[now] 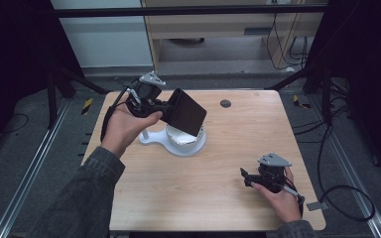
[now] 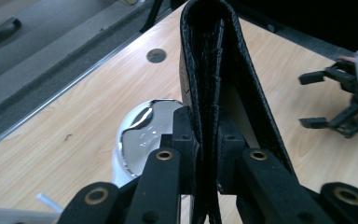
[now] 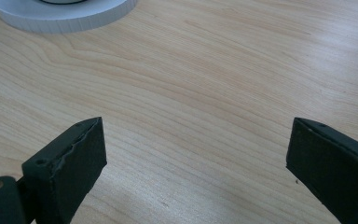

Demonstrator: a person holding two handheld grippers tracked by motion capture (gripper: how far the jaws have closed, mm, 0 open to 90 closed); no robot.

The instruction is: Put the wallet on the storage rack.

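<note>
A black folded wallet [image 1: 186,112] hangs tilted in the air over a white round mirror [image 1: 183,141] that lies flat on the table. My left gripper [image 1: 164,110] is shut on the wallet's edge; in the left gripper view both jaws pinch the wallet [image 2: 214,70] just above the mirror [image 2: 144,133]. My right gripper [image 1: 247,178] rests low near the table's front right, held by a hand. In the right gripper view it [image 3: 196,163] stands open with bare wood between its pads [image 3: 74,163].
The wooden table [image 1: 218,163] has a round cable hole [image 1: 225,103] at the back. The mirror's white stand [image 1: 146,136] sticks out to its left. Cables trail on the floor to the right of the table.
</note>
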